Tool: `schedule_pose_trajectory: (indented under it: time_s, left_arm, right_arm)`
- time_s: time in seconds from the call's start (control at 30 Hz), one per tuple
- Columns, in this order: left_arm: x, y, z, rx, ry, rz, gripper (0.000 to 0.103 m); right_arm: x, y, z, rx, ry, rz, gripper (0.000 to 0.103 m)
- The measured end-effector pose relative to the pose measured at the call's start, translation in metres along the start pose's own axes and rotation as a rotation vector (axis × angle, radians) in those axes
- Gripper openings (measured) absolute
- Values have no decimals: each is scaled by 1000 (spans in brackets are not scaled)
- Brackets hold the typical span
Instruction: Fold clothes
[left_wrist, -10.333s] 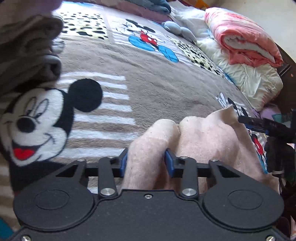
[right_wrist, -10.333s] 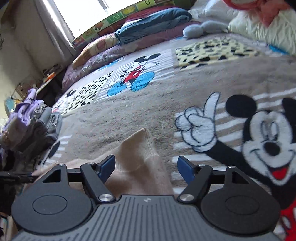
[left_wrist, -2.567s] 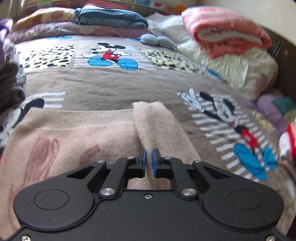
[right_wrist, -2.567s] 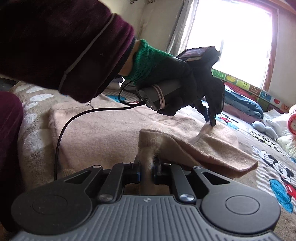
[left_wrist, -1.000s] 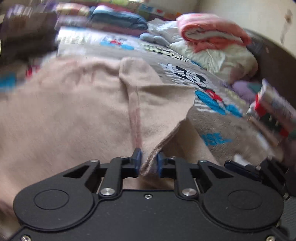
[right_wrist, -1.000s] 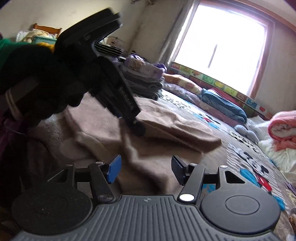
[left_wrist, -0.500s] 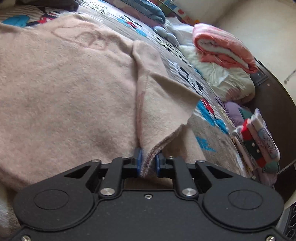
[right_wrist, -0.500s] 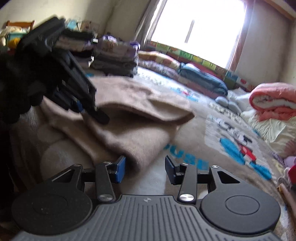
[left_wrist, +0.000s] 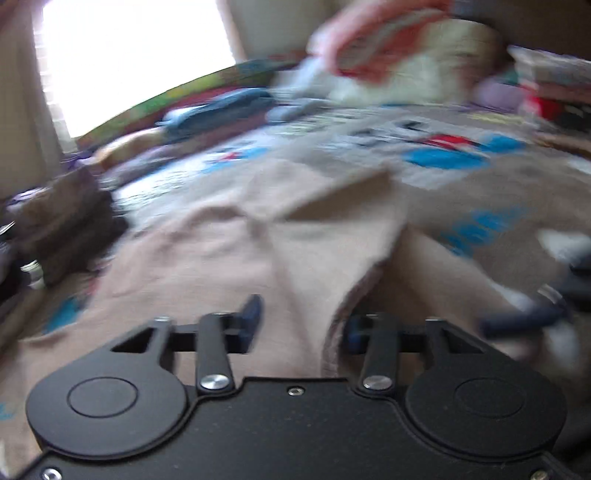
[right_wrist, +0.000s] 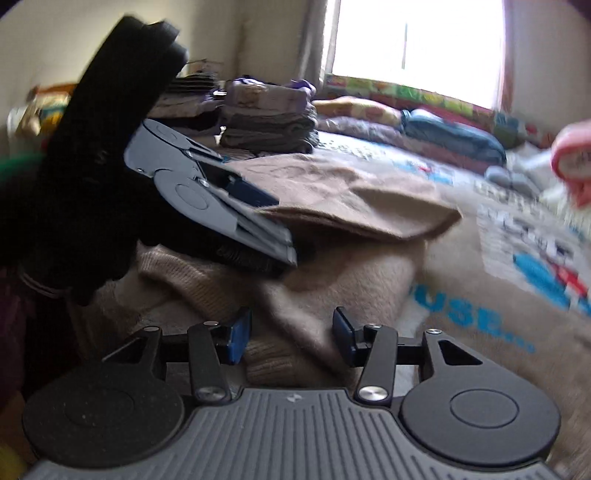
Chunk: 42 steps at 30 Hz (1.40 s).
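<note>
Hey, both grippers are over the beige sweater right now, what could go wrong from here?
1. The left gripper is open, so the folded flap it straddles could spring back and undo the fold.
2. The right gripper, open over the bunched beige sweater, may pinch several layers at once.
3. The two grippers sit close together and could collide.

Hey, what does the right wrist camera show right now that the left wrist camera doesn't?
Only the right wrist view shows the left tool from outside, held in a dark glove, plus a stack of folded clothes behind it.

Only the left wrist view shows the pink and white bedding piled at the far side, though blurred, and a dark pile at left.

Both show the beige sweater lying folded over on the cartoon blanket, the bright window, and each camera's own tool open over the sweater.
</note>
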<state>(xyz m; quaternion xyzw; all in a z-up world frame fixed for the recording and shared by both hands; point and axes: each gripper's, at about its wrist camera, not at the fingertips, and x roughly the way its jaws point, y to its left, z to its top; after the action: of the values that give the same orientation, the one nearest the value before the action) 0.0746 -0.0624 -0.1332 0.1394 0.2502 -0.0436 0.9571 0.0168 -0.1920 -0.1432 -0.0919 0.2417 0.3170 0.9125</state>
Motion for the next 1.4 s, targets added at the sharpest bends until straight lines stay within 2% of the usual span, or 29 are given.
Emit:
schedule_pose_trajectory:
  time_s: [0.1,0.2,0.3,0.33,0.53,0.7,0.73,0.97,1.07,1.2,1.27,1.3,1.33,1.4]
  left_arm:
    - [9,44,-1,-321,65,-92,38]
    - [14,69,-19,-484,107,-151,39]
    - [14,97,-37,-779,117,-243,39]
    - [17,102,-41,-838,119,-258,38]
    - [11,100,-29,-808,82,-250,35]
    - [14,123,-33,-898,39,-312,42]
    - [15,128,-34,-920,33,-321,46]
    - [30,154,-43,-1036,36,-279,48]
    - [39,162,-33,-1024,35,-269,48]
    - [58,169,-17,-936,43,-258,47]
    - [70,177,-14,-947,76,-260,31]
    - [70,183,-14,-966,65,-253,31]
    - [70,189,-14,-985,54,-246,23]
    - [70,199,-16,-1004,56,-222,20]
  right_arm:
    - [3,-6,-2,53,5,15,52]
    - [4,-12,-3,91,9,33,52]
    - [6,-10,-3,92,16,31,52]
    - [6,-10,-3,90,17,30,52]
    - [2,-5,1,64,21,13,54]
    - [-4,10,5,-41,-10,-25,56]
    - [-6,13,5,-62,-25,-30,57]
    - [1,38,13,-230,-101,-59,60]
    - [12,46,15,-266,-113,-45,67]
    - [22,41,14,-210,-52,32,68]
    - [26,37,13,-176,-17,73,68]
    - [27,35,12,-160,0,93,67]
    - [28,33,11,-147,13,109,67]
    - [25,33,7,-143,17,121,67]
